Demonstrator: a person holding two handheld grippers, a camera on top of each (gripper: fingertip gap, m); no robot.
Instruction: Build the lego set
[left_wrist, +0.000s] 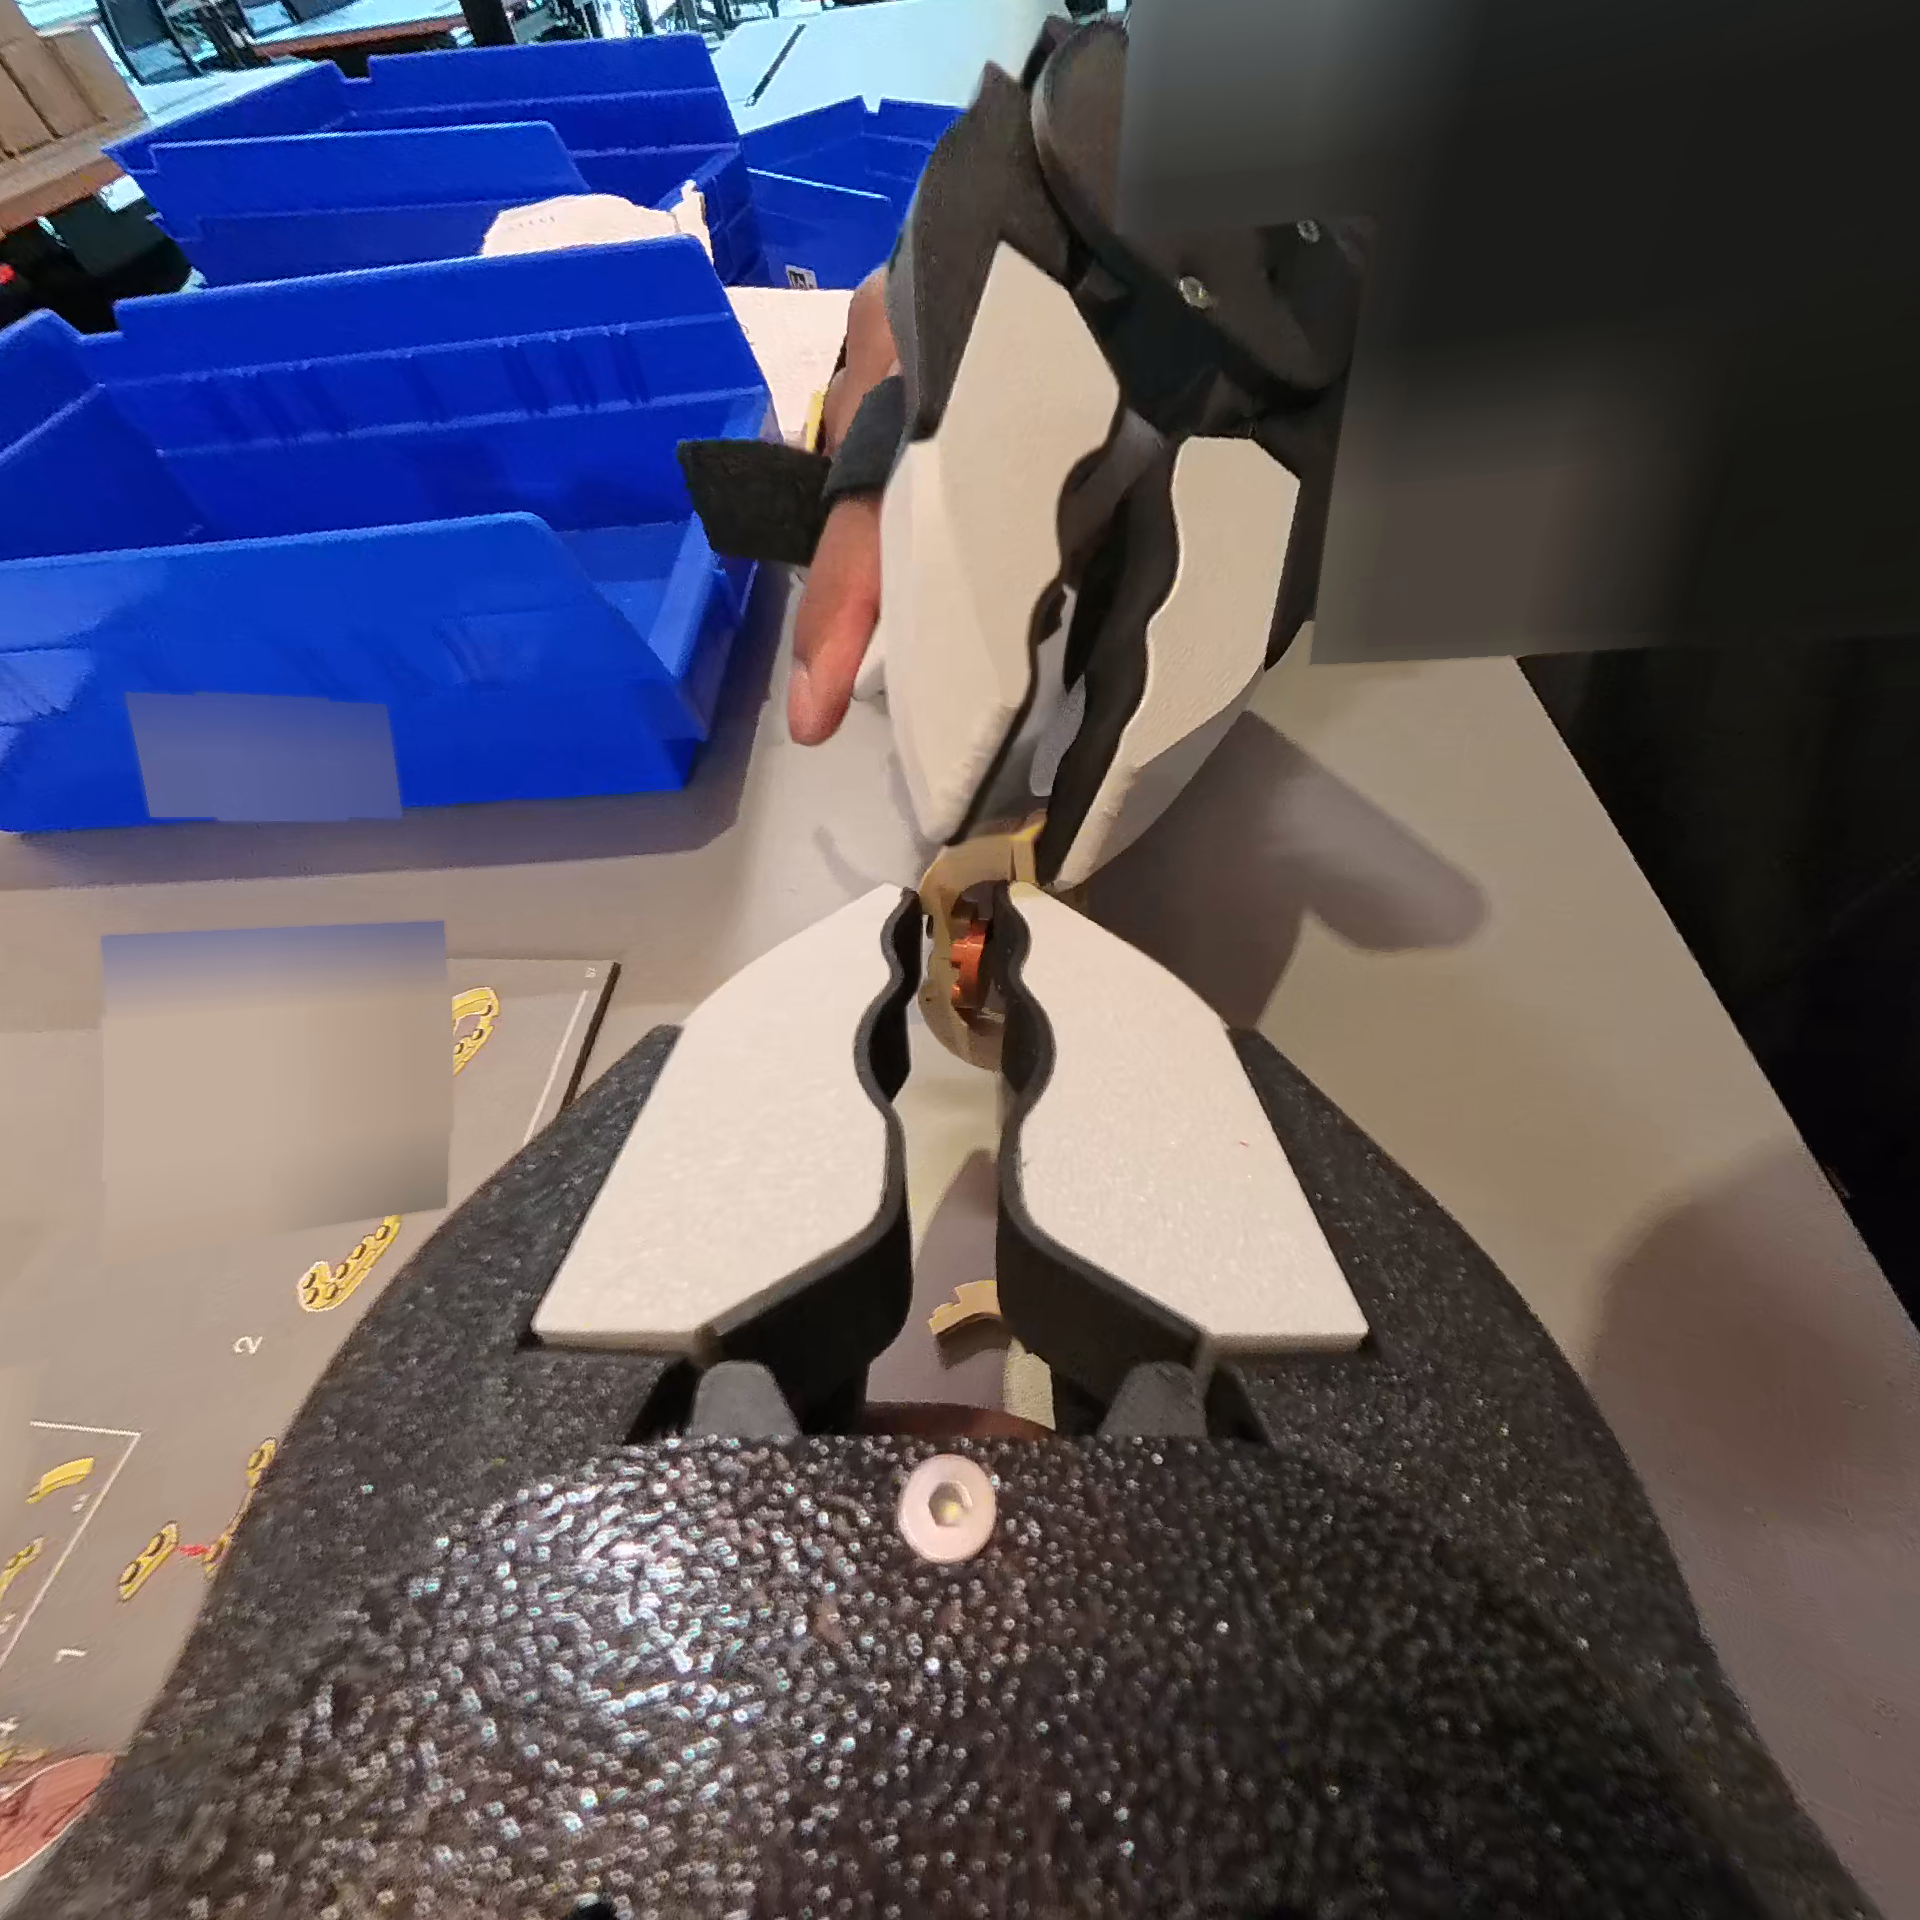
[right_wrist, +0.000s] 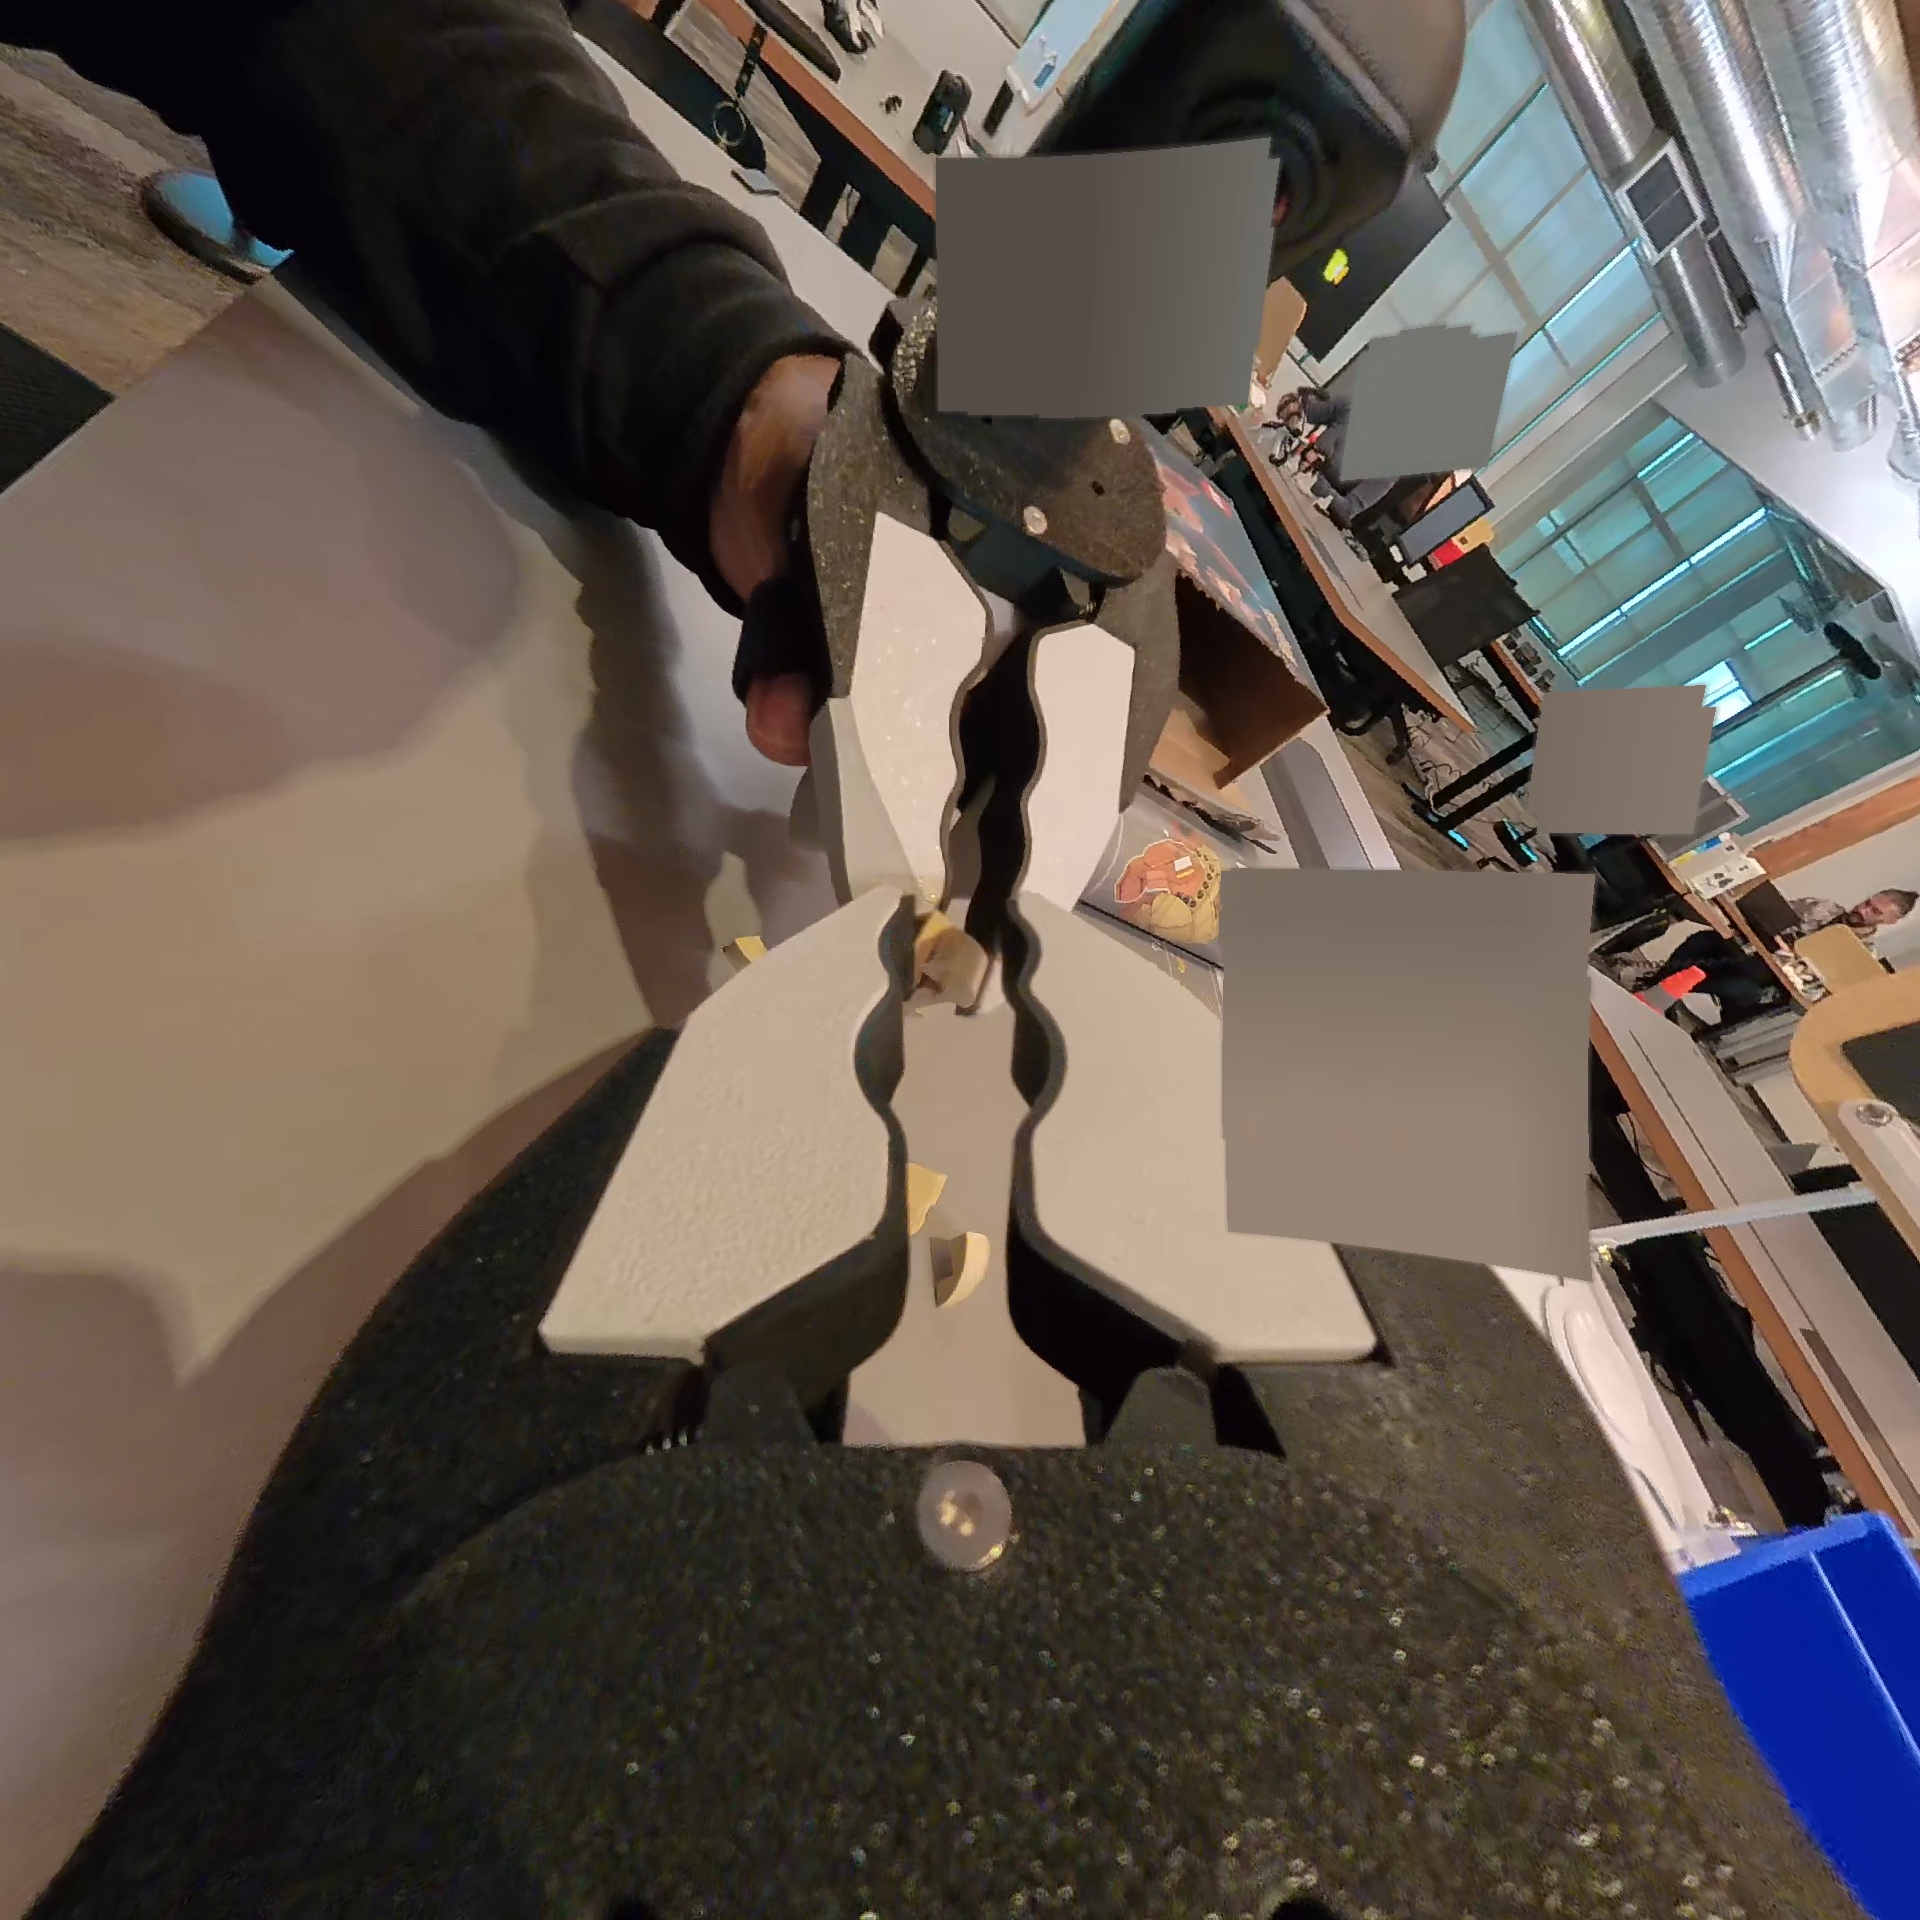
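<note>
A small tan and copper part (left_wrist: 961, 951), its shape hard to make out, sits between the two grippers above the white tabletop (left_wrist: 1403, 1039). The left gripper (left_wrist: 961, 935) has its fingers closed on its lower end; the right gripper (left_wrist: 1023, 842) pinches its tan upper end. Left of the part stand blue bins (left_wrist: 395, 540), with printed sheets (left_wrist: 520, 1039) nearer. An office room lies behind.
</note>
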